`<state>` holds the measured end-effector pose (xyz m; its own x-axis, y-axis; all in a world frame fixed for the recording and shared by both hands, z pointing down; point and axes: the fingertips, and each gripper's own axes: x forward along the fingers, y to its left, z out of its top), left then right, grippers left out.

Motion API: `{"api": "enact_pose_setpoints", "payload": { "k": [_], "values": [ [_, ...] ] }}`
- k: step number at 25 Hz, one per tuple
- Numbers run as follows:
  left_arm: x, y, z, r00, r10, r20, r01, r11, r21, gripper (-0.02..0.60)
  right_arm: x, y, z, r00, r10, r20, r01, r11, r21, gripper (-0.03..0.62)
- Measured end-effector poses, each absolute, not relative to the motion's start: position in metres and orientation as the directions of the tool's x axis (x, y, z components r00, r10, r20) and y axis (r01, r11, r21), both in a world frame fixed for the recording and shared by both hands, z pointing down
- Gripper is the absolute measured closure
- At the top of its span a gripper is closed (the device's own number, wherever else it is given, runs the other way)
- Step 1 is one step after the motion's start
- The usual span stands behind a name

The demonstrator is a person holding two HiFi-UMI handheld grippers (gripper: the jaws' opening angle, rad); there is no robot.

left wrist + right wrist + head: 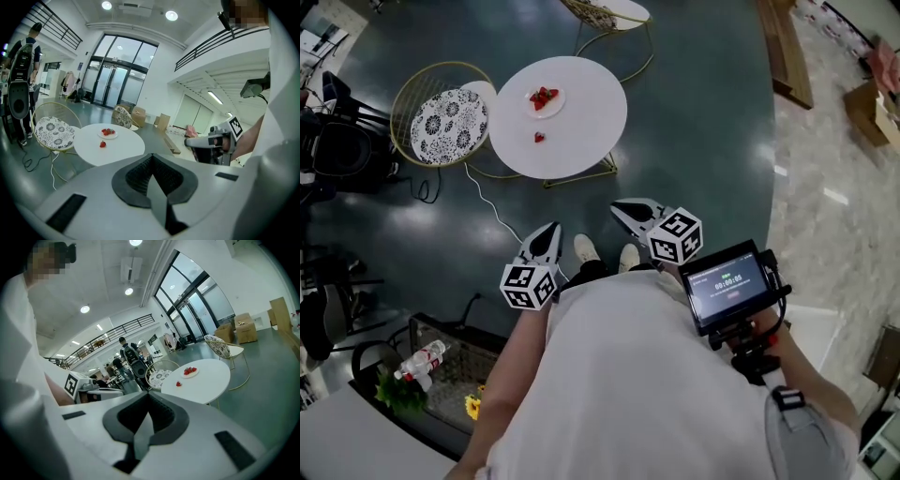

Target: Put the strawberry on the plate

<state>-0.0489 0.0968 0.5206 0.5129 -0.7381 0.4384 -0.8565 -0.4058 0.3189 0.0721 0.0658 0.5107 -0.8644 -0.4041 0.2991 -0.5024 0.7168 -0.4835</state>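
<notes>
A round white table [581,122] stands well ahead of me on the dark floor. On it sits a small white plate [555,105] with a few strawberries, and one loose strawberry [539,137] lies nearer the table's front. Both grippers hang close to my body, far from the table. The left gripper [551,229] and the right gripper [620,208] are shut and empty. In the left gripper view the shut jaws [151,157] point toward the loose strawberry [102,144] and the plate [108,133]. The right gripper view [149,395] shows the strawberry [178,384] and the plate [190,372].
A wire chair with a patterned cushion [448,124] stands left of the table, another chair [605,14] behind it. A white cable [492,211] runs across the floor. A mesh basket [459,375] is at lower left. A small screen [729,284] is mounted by my right hand.
</notes>
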Motion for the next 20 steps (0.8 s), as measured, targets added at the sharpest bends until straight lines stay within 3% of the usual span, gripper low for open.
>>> {"api": "enact_pose_setpoints", "payload": {
  "k": [20],
  "values": [
    [-0.140, 0.015, 0.532, 0.571, -0.714, 0.405, -0.819, -0.457, 0.348, 0.575, 0.001, -0.019, 0.511, -0.791, -0.512, 0.335, -0.612, 0.667, -0.425, 0.588]
  ]
}}
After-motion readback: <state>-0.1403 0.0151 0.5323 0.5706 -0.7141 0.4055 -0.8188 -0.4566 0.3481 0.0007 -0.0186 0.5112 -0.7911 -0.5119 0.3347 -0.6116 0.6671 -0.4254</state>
